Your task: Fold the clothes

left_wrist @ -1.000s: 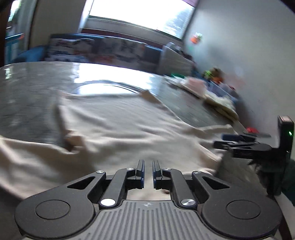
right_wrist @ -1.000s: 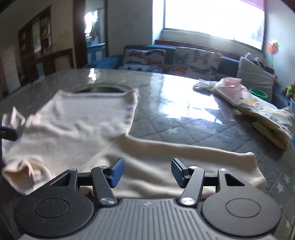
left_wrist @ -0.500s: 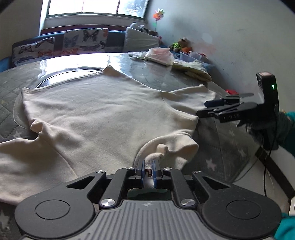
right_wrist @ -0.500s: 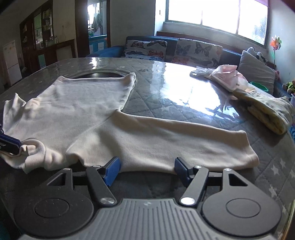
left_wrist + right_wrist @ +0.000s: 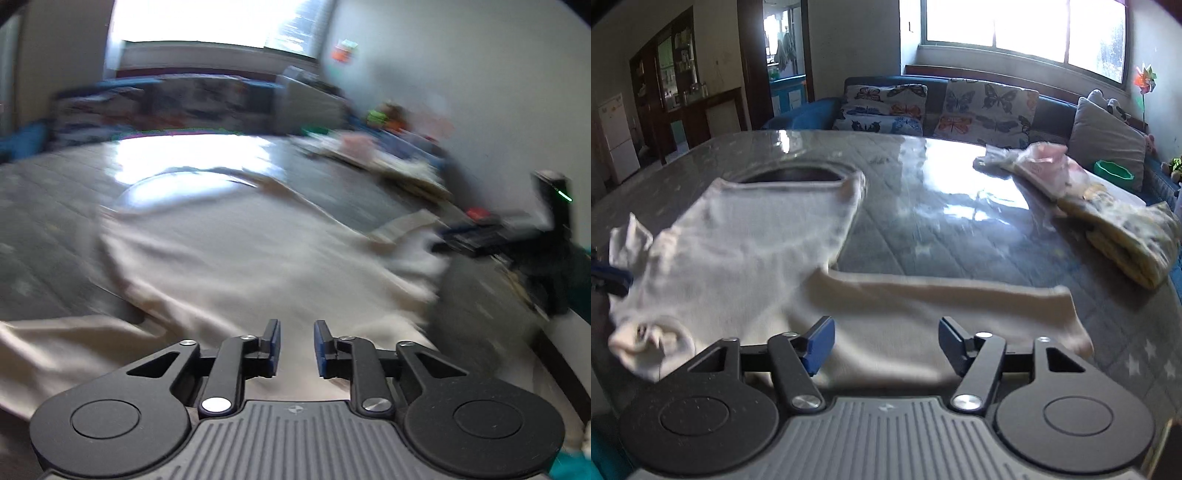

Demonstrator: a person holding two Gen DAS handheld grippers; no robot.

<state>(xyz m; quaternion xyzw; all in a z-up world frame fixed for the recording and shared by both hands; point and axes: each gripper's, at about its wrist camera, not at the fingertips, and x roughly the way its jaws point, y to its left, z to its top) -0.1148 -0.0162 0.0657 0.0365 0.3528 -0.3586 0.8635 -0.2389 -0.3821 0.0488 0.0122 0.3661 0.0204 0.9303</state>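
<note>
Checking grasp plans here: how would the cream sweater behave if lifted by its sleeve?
Probably floppy: the cream sweater lies limp, bunched at its neck. Its sleeve would likely drape and drag the body. It may slide easily on the glossy tabletop.

Motion is smearing my left view: the sofa [image 5: 177, 99] and clutter [image 5: 388, 155] are blurring; my frame is cropping the shirt [image 5: 229, 266].

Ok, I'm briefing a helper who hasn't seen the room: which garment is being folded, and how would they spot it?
Start at the big quilted grey table in front of the butterfly-cushion sofa. The cream long-sleeved top lies spread flat on the near side, one sleeve stretched sideways. Unlike the pink and yellow patterned clothes piled at the far right edge, it is plain and unfolded.
</note>
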